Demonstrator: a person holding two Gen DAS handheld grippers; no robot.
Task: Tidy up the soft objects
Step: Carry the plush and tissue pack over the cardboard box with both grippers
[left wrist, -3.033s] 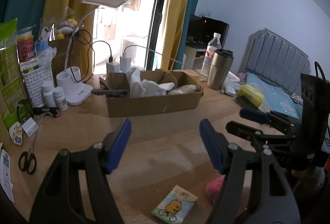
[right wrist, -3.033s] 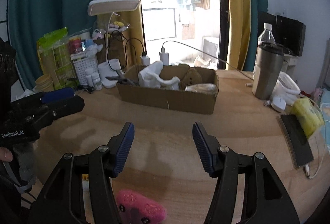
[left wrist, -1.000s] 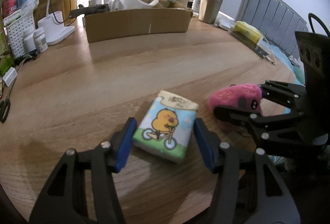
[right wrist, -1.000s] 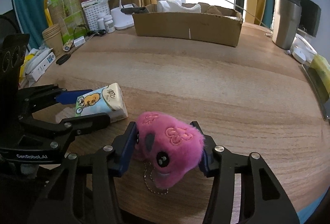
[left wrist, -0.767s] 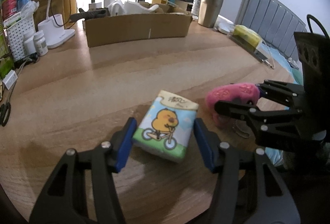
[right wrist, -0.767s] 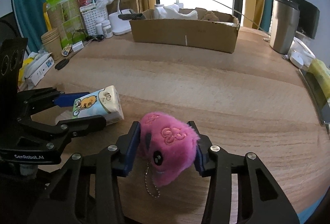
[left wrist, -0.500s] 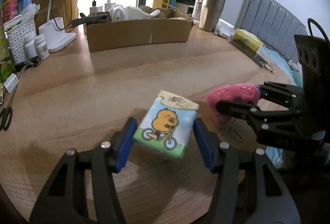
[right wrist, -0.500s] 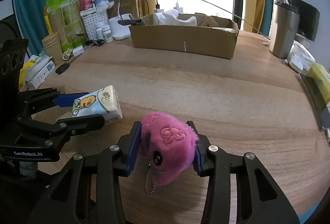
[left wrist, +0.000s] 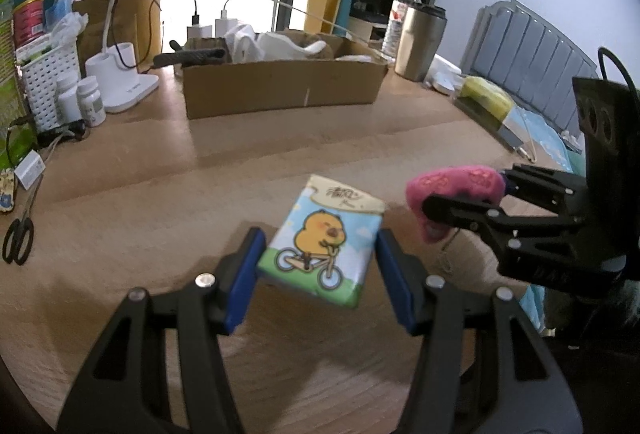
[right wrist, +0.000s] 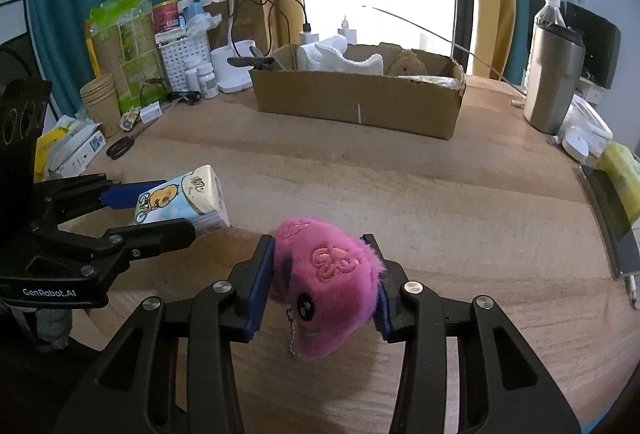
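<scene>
A tissue pack [left wrist: 324, 246] printed with a yellow chick on a bicycle hangs above the wooden table [left wrist: 160, 194], and my left gripper [left wrist: 318, 274] is shut on its two sides. My right gripper [right wrist: 322, 286] is shut on a pink plush toy [right wrist: 324, 274], whose small chain dangles below it, just above the table. In the right wrist view the left gripper [right wrist: 172, 208] and the tissue pack [right wrist: 184, 198] are to the left. In the left wrist view the right gripper [left wrist: 464, 192] holds the plush toy [left wrist: 456, 182] at the right. A cardboard box [right wrist: 360, 106] with soft items stands at the far side.
The box [left wrist: 280, 86] holds white cloth and a brown plush. Right of it stand a steel tumbler [right wrist: 552, 82] and a water bottle [left wrist: 404, 10]. A desk lamp [right wrist: 240, 74], pill bottles [left wrist: 90, 102], a white basket and scissors [left wrist: 18, 238] crowd the left. A phone [right wrist: 608, 218] lies at the right edge.
Three seconds ago both grippers hung open and empty over the table. Since a second ago the right jaws have squeezed tighter on the plush toy, and both held things have risen off the table.
</scene>
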